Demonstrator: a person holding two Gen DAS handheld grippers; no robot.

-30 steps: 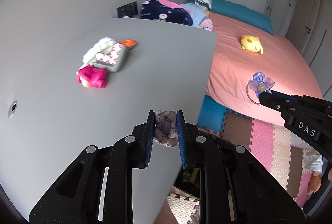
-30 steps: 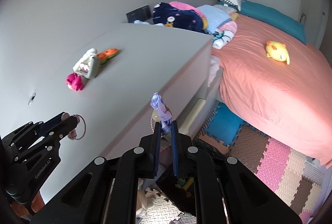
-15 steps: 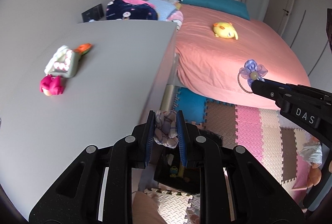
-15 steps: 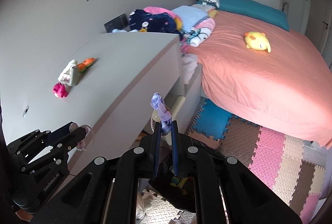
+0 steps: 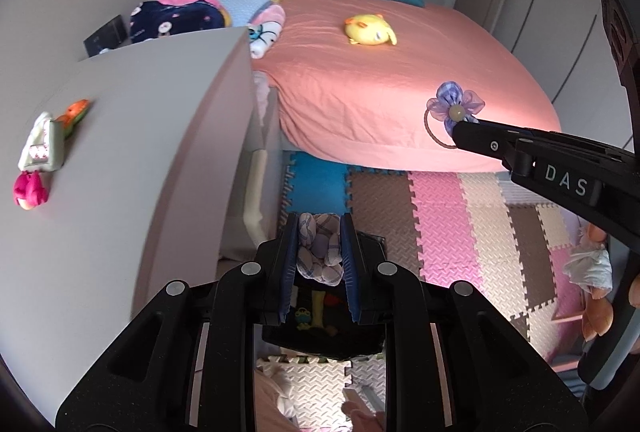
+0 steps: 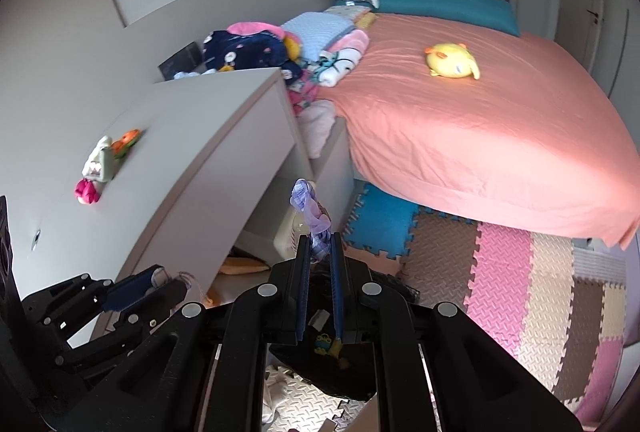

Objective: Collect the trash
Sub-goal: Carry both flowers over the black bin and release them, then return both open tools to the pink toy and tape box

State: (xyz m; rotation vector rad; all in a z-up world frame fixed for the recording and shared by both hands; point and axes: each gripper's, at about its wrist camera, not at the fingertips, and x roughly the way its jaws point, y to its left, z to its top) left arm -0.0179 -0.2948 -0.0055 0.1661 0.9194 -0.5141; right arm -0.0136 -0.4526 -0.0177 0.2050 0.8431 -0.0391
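Note:
My left gripper is shut on a checked white and purple fabric bundle, held above a black bin on the floor with small items inside. My right gripper is shut on a purple flower hair tie; it also shows in the left wrist view at the tip of the right gripper. The bin lies under the right gripper too. The left gripper shows at lower left of the right wrist view.
A grey dresser top on the left holds a pink toy, a white pouch and an orange toy. A bed with a salmon sheet carries a yellow plush. Foam puzzle mats cover the floor.
Both grippers have swung right, away from the dresser top and out over the floor. They now hang above the black bin, still holding their items.

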